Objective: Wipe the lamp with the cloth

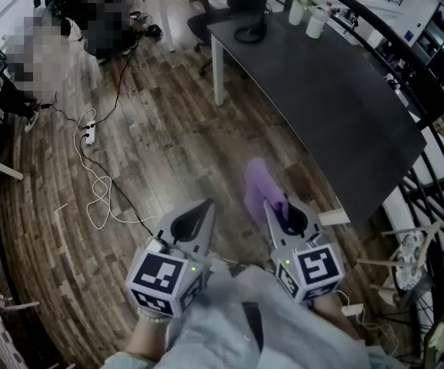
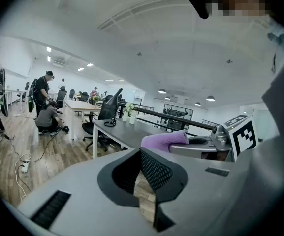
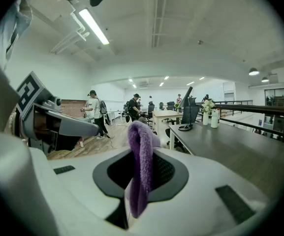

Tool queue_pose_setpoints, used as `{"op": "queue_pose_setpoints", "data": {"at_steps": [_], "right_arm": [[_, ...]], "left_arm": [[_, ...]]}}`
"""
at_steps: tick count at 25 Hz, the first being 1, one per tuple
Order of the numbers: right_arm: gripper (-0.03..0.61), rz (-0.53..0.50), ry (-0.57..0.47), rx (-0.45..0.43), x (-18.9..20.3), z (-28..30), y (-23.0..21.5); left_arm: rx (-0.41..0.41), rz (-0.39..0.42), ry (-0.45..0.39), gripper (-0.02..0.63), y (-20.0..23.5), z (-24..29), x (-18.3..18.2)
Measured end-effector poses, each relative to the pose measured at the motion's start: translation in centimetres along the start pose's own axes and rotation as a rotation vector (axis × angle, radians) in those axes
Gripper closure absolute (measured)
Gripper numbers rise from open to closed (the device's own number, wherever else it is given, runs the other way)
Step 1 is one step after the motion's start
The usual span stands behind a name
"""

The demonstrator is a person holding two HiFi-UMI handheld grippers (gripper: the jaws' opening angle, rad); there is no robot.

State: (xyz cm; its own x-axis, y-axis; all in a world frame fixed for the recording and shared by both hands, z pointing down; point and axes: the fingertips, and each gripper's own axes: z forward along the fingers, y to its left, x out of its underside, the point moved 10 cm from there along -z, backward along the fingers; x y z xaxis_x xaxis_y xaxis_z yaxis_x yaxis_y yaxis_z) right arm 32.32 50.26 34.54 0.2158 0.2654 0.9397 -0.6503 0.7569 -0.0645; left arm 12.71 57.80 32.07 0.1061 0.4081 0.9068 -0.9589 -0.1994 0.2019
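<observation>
Head view, left side: wood floor with a white power strip and its loose cable in the left-centre. A person crouches at the upper left, partly mosaicked.

Lower left-centre: left hand-held gripper, marker cube at its rear, pointing up-frame over the floor. In the left gripper view its jaws stand only a narrow gap apart, with floor showing through the slit and nothing between them.

Centre: purple cloth, pinched in the right hand-held gripper, sticking out past the jaw tips, over the floor and just left of the tabletop's near corner. In the right gripper view the jaws are closed on the cloth; it stands up in a folded loop above them and a tail hangs below the pads. The left gripper view shows the same cloth at right-centre, lying along the right gripper's tip. The right gripper's marker cube is at the lower centre-right.

Right: dark grey tabletop runs diagonally from top centre to mid-right, bare along most of its length. At its far end, top of frame, are a monitor stand and two white vessels, one with flowers. An office chair stands left of that end. A black railing runs along the right edge.
</observation>
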Motion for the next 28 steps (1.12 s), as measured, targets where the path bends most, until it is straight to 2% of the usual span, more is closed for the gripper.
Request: {"op": "queue_pose_setpoints", "data": {"at_steps": [11, 17, 28], "right_arm": [[0.528, -0.009, 0.005, -0.002, -0.2, 0.9, 0.9], [0.528, 0.003, 0.001, 0.028, -0.1, 1.6, 1.4], [0.528, 0.016, -0.025, 0.069, -0.5, 3.6, 4.0]], "left_arm": [[0.018, -0.018, -0.008, 0.614, 1.2, -0.2, -0.2], [0.026, -0.015, -0.021, 0.614, 2.4, -0.6, -0.1], [-0.007, -0.018, -0.041, 0.614, 6.3, -3.2, 0.5]]}}
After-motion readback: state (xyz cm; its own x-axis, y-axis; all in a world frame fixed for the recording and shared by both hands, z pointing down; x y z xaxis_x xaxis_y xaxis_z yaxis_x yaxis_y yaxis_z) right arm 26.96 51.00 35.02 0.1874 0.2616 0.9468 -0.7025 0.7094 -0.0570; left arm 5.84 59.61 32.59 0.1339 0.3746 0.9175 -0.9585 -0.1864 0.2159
